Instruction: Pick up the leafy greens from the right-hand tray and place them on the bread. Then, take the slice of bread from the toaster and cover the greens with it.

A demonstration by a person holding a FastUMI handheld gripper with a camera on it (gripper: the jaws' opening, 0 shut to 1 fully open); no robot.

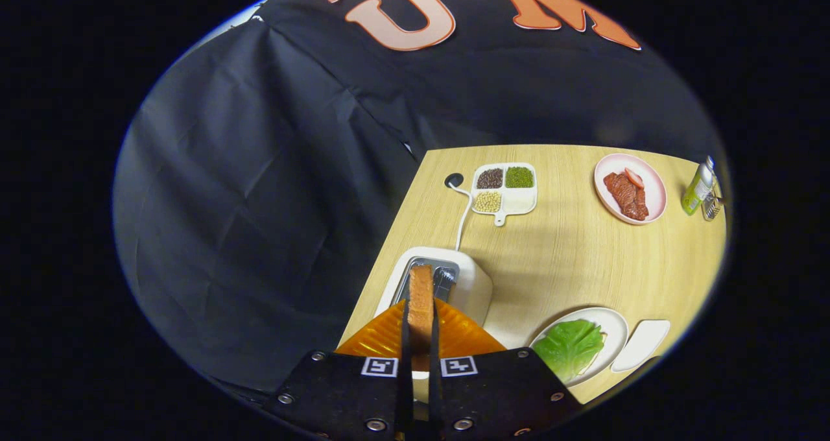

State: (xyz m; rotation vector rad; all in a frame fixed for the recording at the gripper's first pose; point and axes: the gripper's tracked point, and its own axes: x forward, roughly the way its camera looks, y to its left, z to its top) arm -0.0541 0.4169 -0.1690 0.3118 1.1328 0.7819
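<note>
My gripper is shut on a slice of bread, held upright on edge between the two fingers, above the white toaster. The slice's top edge stands over the toaster's slot. To the right of the fingers a leafy green lies on a white plate; whatever is under the leaf is hidden. An empty white tray sits just right of that plate.
A divided white dish with beans and seeds stands beyond the toaster, near the cable hole. A pink plate with meat slices sits at the far right, with a small bottle beside it. The table's left edge runs by the toaster.
</note>
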